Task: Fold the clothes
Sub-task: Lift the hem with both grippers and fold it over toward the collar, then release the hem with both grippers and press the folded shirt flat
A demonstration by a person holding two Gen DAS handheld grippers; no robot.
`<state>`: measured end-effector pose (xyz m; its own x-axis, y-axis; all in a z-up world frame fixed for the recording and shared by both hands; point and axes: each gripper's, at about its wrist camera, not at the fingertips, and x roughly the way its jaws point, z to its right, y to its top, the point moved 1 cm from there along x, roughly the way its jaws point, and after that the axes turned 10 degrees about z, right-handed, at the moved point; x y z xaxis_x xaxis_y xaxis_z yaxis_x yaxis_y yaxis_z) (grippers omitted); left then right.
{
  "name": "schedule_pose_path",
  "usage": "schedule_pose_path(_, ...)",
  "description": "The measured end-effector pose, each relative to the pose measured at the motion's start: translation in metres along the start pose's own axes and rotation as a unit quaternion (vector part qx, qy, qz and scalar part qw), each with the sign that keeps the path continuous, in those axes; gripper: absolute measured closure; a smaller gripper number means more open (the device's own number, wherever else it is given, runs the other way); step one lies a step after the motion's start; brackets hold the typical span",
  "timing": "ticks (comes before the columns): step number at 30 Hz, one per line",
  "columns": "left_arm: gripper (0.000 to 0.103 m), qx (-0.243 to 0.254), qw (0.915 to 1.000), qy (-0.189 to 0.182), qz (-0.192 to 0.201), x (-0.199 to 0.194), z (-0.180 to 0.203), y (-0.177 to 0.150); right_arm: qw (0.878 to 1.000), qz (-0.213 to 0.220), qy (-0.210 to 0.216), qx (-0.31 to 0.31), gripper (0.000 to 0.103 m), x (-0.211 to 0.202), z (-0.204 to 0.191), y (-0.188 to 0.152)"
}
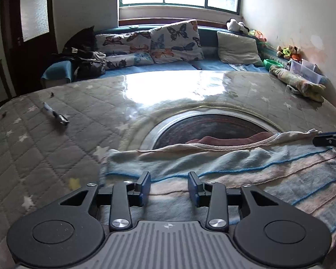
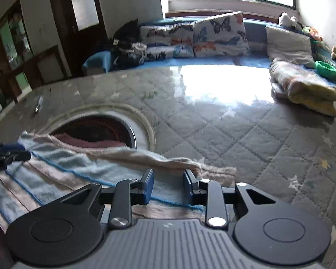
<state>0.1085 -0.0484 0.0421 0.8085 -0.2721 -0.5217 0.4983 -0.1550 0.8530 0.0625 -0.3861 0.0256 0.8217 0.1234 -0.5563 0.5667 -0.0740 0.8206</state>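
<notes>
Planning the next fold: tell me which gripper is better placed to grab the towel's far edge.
Right, probably. The right gripper is open with the striped towel's bunched far edge just ahead of its fingers. The left gripper, also open, sits over the towel's middle, farther from that edge.

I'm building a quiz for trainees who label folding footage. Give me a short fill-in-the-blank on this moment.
1. The left gripper has its jaws ____.
2. The striped towel partly covers a ____ opening in the quilted table cover.
3. The cushions on the sofa are printed with ____.
4. A folded cloth lies near the table's far ____ corner.

Missing words: open; round; butterflies; right
</notes>
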Motion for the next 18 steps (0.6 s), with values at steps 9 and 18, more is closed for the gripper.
schedule_pose_path(9, 0.06, -0.005, 0.9995, 0.03, 0.003, -0.021, -0.02, -0.012, 0.999, -0.001, -0.004, 0.047, 0.074, -0.009, 0.026, 0.006)
schedule_pose_path(18, 0.06, 0.011, 0.9993, 0.034, 0.011, -0.05, -0.021, -0.027, 0.999, -0.015, 0.025, -0.015, 0.074, -0.052, 0.005, -0.005)
